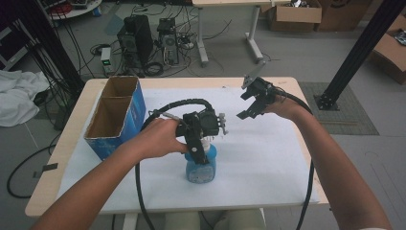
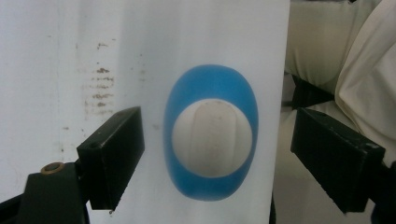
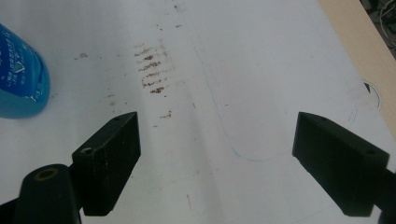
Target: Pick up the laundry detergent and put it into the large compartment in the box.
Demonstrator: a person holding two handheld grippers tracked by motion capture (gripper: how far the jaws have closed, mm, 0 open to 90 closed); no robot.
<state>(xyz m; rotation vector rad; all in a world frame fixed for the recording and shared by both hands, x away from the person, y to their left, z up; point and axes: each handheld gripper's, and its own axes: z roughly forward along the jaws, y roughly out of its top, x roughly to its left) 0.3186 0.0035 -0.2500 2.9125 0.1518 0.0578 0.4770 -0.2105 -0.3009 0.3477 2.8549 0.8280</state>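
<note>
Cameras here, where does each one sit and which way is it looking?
High view: above the person's side, looking forward and down on the table; both forearms show.
Left gripper view: on the left gripper, looking straight down on the blue bottle.
Right gripper view: on the right gripper, facing the white sheet.
All share the bottle.

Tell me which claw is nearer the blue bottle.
Left. The left claw hangs open right above the blue bottle; the right claw is off to its far right.

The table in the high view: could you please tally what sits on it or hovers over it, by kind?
Blue bottle: 1
Blue cardboard box: 1
White sheet: 1
Grippers, left gripper and right gripper: 2
Total: 5
</note>
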